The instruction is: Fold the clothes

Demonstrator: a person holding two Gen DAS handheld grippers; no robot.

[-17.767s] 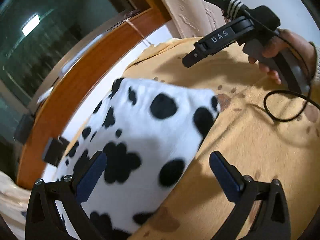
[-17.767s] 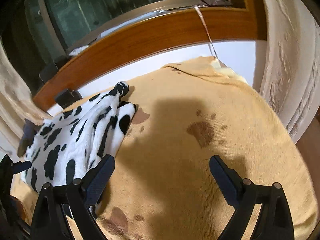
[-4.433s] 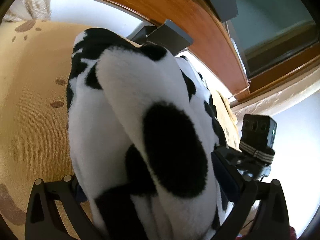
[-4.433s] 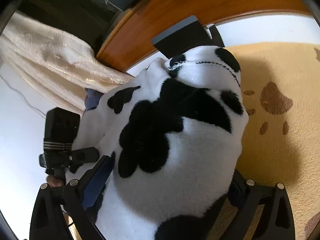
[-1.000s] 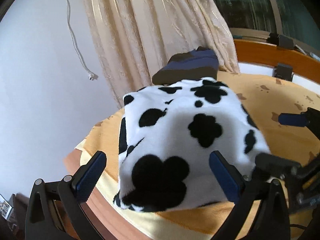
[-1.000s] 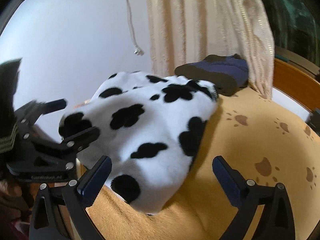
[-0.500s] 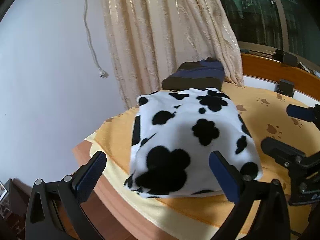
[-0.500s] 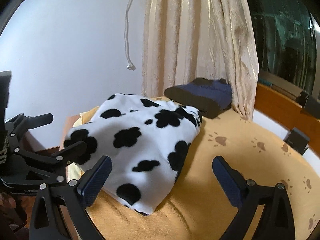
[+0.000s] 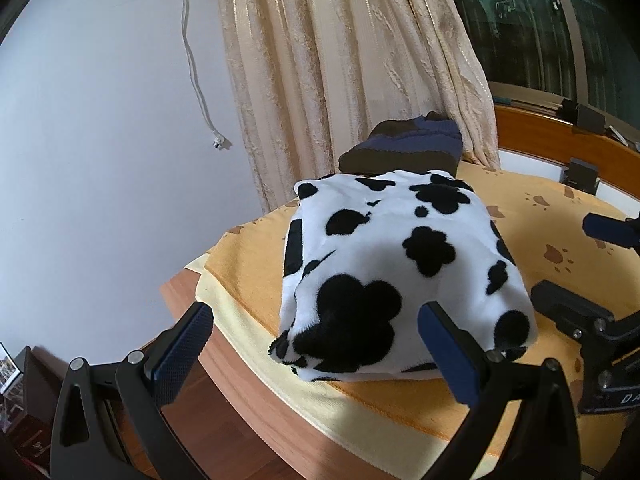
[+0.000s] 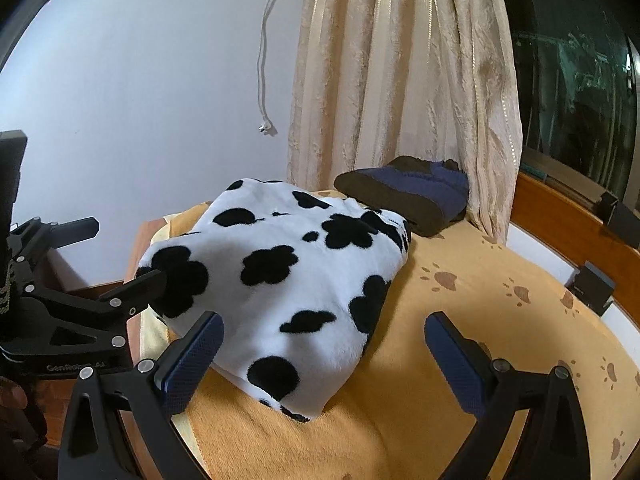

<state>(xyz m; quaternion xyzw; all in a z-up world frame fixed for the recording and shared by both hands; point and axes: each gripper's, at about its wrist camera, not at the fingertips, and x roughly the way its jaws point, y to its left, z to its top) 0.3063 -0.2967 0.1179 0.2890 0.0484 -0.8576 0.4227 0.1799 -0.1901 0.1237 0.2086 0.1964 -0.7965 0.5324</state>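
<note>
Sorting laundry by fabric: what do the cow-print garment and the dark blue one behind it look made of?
Cow-print garment: likely plush fleece, with a fuzzy matte nap and soft rounded folds. Dark blue garment: seemingly a thick ribbed knit with brown sections; the fibre can't be told.

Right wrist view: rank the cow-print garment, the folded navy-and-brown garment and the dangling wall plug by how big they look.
1. cow-print garment, largest, though it lies nearest the camera, which inflates it.
2. folded navy-and-brown garment, clearly smaller and farther back.
3. wall plug, tiny by comparison.
</note>
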